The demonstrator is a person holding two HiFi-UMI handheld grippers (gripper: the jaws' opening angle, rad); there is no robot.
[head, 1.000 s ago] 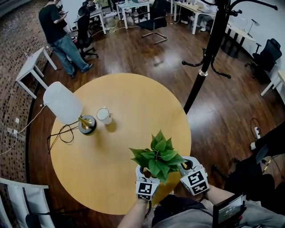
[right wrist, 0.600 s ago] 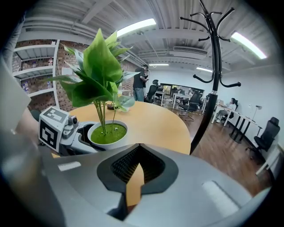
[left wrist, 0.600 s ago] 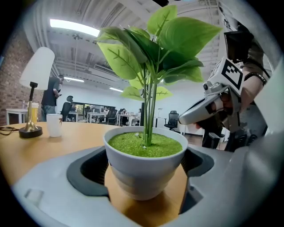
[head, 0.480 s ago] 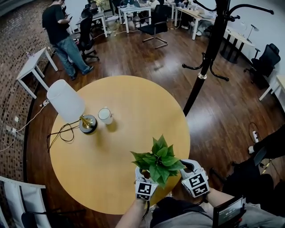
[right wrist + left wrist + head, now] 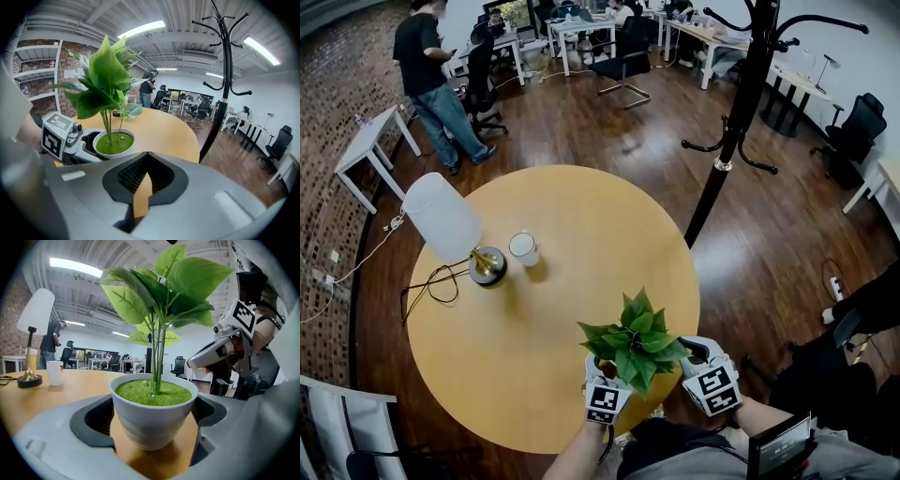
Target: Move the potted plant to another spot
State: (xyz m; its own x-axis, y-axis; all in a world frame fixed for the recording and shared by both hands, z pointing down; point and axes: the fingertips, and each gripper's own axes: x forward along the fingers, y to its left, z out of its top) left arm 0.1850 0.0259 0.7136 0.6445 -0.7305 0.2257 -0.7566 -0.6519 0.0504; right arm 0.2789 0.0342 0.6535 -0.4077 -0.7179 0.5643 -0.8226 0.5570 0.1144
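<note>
Left claw (image 5: 604, 386) is closed around the white pot of the potted plant (image 5: 153, 413), jaws snug against both sides. The plant's at the bottom edge of the round desk (image 5: 572, 234), lower middle of the head view. Right claw (image 5: 143, 187) is just beside it on the right, jaws pretty much together with nothing in them. Lamp (image 5: 445, 220) and cup (image 5: 523, 248) sit far off at the desk's upper left.

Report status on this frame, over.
Left tool shut on white pot of green leafy plant, near edge of round wooden table. Right tool shut, empty, beside it. White-shaded lamp and white cup stand well apart, far left.
</note>
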